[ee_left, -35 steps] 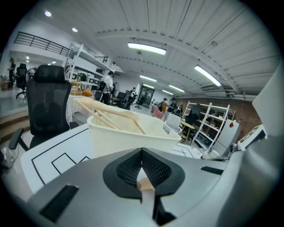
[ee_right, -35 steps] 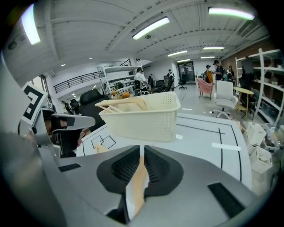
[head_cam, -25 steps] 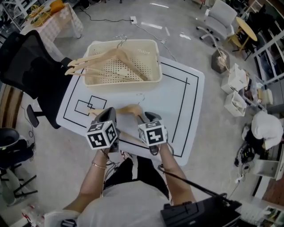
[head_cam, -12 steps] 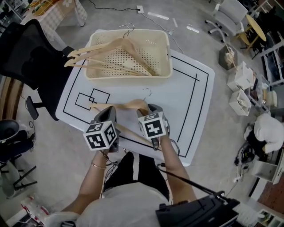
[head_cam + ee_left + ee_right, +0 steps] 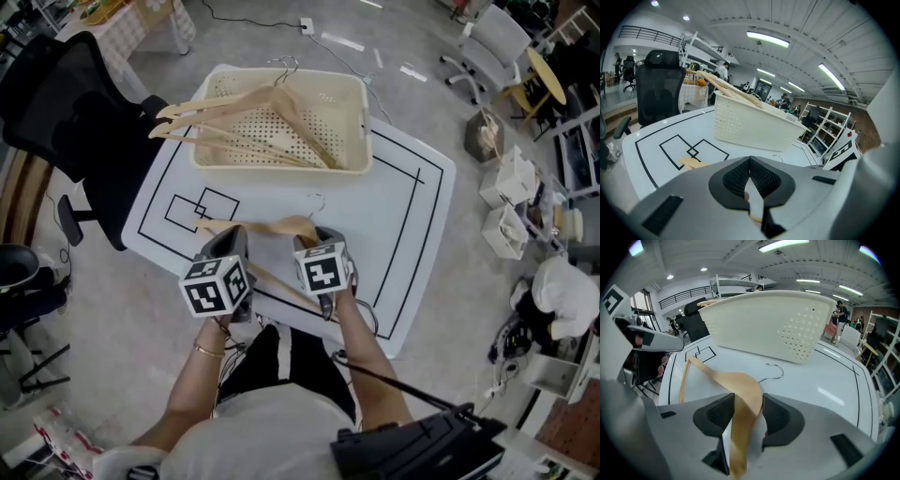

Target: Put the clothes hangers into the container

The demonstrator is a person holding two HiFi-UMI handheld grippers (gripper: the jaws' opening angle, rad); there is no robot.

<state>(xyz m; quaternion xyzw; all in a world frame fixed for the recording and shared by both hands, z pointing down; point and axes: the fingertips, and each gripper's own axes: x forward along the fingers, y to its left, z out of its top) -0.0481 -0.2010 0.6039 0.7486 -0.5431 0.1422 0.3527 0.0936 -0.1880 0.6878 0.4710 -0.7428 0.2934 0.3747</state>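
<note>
At the left gripper [image 5: 750, 161]: shut, pinching what looks like a thin wooden strip of the hanger [image 5: 279, 225] low between the pads. At the right gripper [image 5: 747, 404]: spread wide, having just opened right out and eased in a touch. Straddles the hanger's broad shoulder, with no squeeze on it that shows.

Of the hanger: lies flat on the table [image 5: 394, 225], long axis across the person's front, from the left gripper's side to the right's, wire hook [image 5: 776, 371] pointing away. Runs back between the right jaws, so likely needs only a closing there, no reach.

Beyond the hook, well apart from the hanger, the basket [image 5: 281, 159]: straight ahead and a little left, with other wooden hangers [image 5: 239, 112] in it, ends poking over the left rim. Calls, by judgement, for a two-handed lift and a carry forward, long axis kept along the basket's long side.
</note>
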